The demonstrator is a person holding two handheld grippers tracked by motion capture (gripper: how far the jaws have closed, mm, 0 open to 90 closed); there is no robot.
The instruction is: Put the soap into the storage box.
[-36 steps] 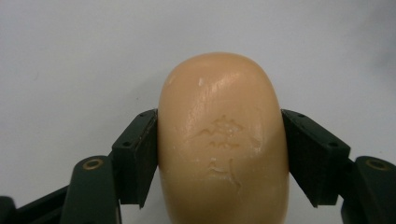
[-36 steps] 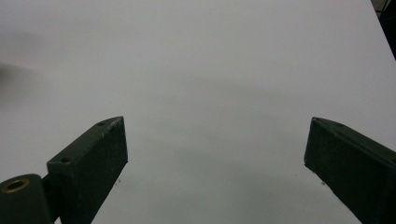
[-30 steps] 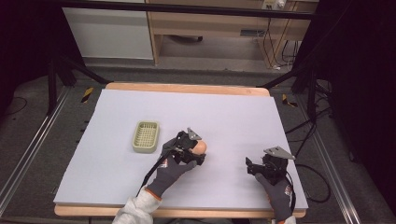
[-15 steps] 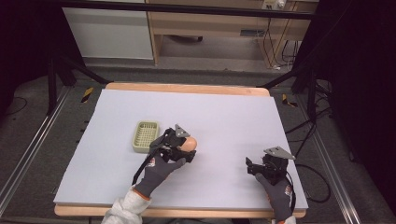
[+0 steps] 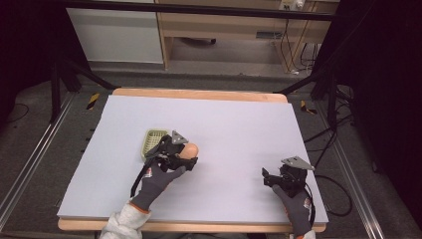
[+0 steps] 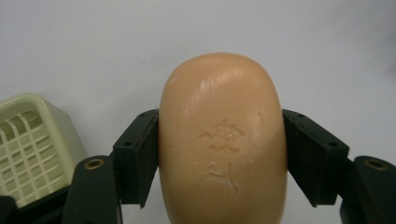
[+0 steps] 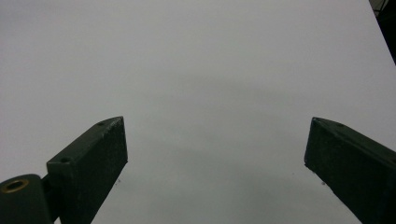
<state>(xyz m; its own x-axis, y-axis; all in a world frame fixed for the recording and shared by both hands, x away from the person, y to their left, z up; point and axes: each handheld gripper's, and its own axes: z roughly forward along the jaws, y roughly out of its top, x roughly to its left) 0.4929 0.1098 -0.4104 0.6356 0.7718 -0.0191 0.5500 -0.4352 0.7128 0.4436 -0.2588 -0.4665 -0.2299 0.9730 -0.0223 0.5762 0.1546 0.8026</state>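
Starting at the left of the high view, there's a pale green slatted soap dish sitting on the worktop, and just to its right the left gripper has its jaws clamped on a peach-coloured bar of soap. The left gripper view makes the hold obvious: the soap is pinched across its short sides, with the stamped face up and the dish at the lower left of that frame. My guess is it's gripped that way so the bar stays flat and can be set straight into the dish, which is right beside it. Over at the lower right of the high view, the right gripper sits low near the front edge, well apart from the action, and in the right gripper view its jaws stand wide apart with nothing between them, so it looks parked. The surface is a plain light grey sheet on a wooden board. Behind it there's a dark floor, black stand legs, cables and a pale wooden cabinet.
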